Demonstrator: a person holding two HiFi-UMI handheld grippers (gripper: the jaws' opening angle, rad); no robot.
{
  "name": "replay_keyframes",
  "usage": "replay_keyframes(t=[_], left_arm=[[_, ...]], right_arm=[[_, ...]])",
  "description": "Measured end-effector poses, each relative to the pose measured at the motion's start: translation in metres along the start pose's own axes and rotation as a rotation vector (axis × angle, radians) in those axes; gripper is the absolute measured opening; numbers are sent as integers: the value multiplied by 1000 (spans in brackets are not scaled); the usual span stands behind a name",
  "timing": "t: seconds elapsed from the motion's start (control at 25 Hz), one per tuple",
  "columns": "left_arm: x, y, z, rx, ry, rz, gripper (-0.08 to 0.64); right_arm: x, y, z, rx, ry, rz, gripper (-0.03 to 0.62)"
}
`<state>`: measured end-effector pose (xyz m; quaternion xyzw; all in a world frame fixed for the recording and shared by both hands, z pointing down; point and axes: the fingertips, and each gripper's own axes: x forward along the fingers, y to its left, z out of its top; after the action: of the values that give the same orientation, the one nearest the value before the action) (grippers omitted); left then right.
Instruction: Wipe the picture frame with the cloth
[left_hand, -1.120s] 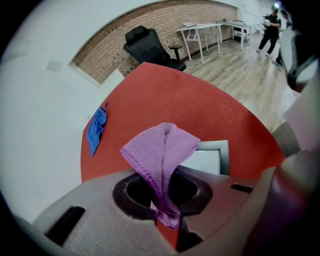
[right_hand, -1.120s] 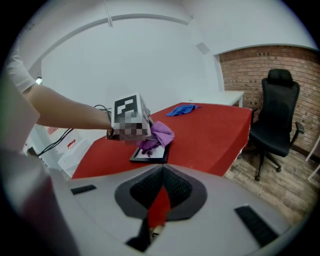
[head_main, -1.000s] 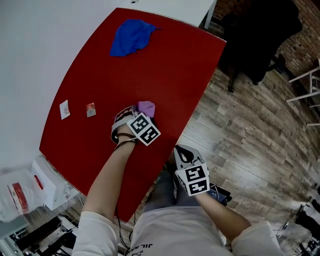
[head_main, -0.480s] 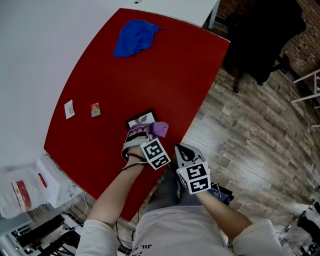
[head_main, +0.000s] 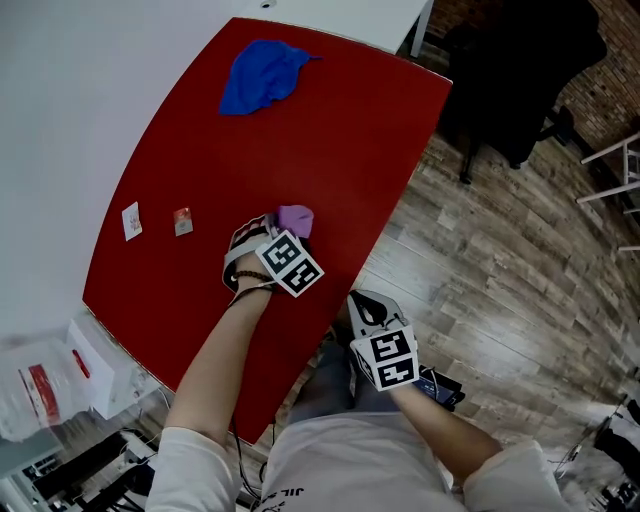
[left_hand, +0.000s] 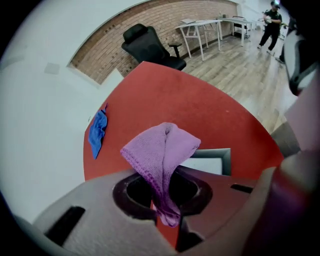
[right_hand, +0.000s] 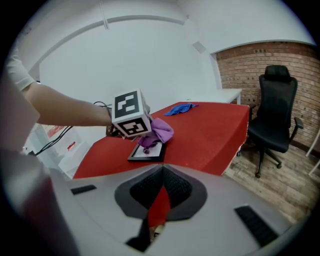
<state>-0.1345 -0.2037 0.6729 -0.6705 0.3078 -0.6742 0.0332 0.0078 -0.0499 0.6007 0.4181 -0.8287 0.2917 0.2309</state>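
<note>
Two cards (head_main: 153, 220) lay at the left of the table (head_main: 340, 130), a blue cloth (head_main: 262, 75) at its far end. The left gripper (left_hand: 164, 207) clamped a purple cloth (left_hand: 162, 150) over the flat-lying frame (right_hand: 147, 151). The right gripper (head_main: 368, 308) hung off the near edge, jaws together and empty.

cloth (left_hand: 162, 150): purple, knit texture, bunched into a folded peak; its lower end was pinched between the closed jaws of the left gripper (left_hand: 164, 195), the rest was pushed up past the jaw tips.
cloth position: held directly over one end of the picture frame; contact could not be confirmed.
picture frame (right_hand: 147, 151): rectangular, dark border, pale insert; laid flat on the red table (left_hand: 200, 105), near the edge on the person's side.
frame visibility: partly covered by the cloth in both gripper views; not made out in the head view.
</note>
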Motion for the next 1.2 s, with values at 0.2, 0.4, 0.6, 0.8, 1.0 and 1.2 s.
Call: replay_keyframes(t=[0.2, 0.4, 0.6, 0.8, 1.0, 1.2], left_arm=[[9, 7, 8, 2, 20, -5, 63], [-8, -45, 10, 71, -19, -35, 63], [-28, -91, -2, 96, -47, -58, 63], [-30, -90, -6, 89, -56, -41, 63], [-48, -72, 1, -10, -123, -39, 63], [-91, -54, -12, -261, -239, -17, 63]], right_arm=[[-7, -13, -5, 12, 0, -22, 5], [-8, -20, -4, 14, -2, -23, 5], [-3, -13, 2, -4, -8, -1, 5], [0, -4, 2, -21, -1, 12, 5], [-3, -1, 3, -43, 9, 15, 5], [-7, 6, 11, -67, 8, 20, 5]])
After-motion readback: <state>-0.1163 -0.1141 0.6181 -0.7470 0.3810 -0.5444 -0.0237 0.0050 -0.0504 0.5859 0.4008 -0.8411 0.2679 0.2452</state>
